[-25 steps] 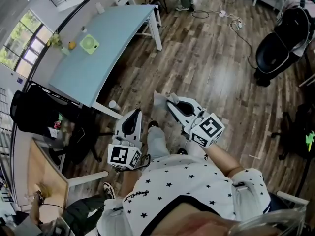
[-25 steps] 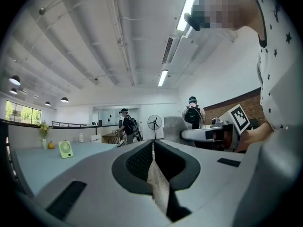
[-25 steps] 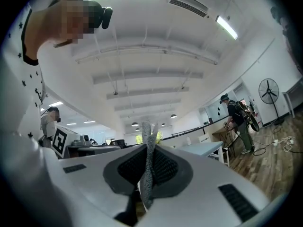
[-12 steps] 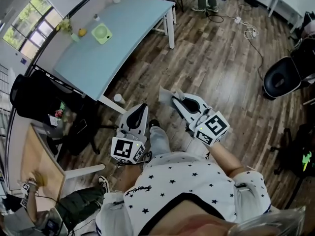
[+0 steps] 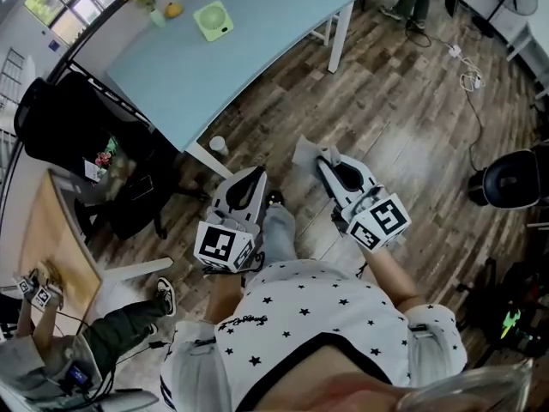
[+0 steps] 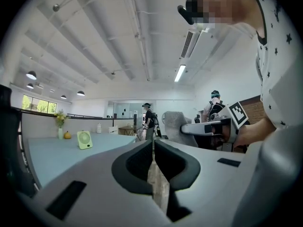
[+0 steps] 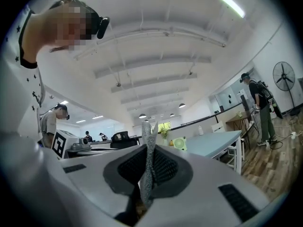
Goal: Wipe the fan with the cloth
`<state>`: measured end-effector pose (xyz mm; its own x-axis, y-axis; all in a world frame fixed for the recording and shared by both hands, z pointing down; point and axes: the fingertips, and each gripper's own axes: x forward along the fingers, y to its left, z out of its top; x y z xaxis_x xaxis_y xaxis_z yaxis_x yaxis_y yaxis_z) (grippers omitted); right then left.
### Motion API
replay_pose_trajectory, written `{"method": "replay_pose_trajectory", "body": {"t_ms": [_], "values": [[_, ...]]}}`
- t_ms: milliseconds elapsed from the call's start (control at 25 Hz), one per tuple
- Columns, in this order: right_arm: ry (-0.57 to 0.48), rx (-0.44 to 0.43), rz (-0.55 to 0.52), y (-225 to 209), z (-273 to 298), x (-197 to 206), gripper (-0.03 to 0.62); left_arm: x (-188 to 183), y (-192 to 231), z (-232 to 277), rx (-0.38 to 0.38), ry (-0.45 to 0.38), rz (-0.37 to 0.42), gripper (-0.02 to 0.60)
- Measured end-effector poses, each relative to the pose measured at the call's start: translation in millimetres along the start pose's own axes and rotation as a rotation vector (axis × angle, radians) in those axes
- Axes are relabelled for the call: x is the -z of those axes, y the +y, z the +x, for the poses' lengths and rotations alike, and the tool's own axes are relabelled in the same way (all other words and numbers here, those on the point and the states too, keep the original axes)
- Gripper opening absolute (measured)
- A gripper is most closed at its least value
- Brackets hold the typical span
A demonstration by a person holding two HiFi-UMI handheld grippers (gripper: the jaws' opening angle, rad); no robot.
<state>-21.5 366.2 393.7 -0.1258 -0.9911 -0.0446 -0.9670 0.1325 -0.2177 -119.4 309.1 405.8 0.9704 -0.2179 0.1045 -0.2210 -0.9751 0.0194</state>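
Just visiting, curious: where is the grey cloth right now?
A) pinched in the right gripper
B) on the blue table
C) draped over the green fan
A: the cloth is clamped between the right gripper's jaws, apart from the table and fan.

blue table (image 5: 214, 58) | orange fruit (image 5: 173, 9) on it | black chair (image 5: 73, 140) beside | wood floor (image 5: 412, 144)

The fan (image 5: 213, 19) is pale green, the table (image 5: 225, 74) light blue, the cloth (image 5: 305, 154) grey. The left gripper (image 5: 256, 172) and right gripper (image 5: 327, 158) are white with black-and-white marker cubes (image 5: 225, 245); the shirt (image 5: 319, 312) is white with black stars.
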Motion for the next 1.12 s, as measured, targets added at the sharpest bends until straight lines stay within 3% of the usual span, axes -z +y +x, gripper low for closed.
{"method": "replay_pose_trajectory", "body": {"t_ms": [560, 1120], "values": [[0.067, -0.035, 0.019, -50.6, 133.3, 2.9, 0.018, -7.8, 129.4, 60.4, -0.057, -0.004, -0.023, 0.035], [0.094, 0.013, 0.018, -92.7, 231.2, -0.7, 0.018, -12.4, 226.7, 114.0, -0.001, 0.004, -0.040, 0.035]]}}
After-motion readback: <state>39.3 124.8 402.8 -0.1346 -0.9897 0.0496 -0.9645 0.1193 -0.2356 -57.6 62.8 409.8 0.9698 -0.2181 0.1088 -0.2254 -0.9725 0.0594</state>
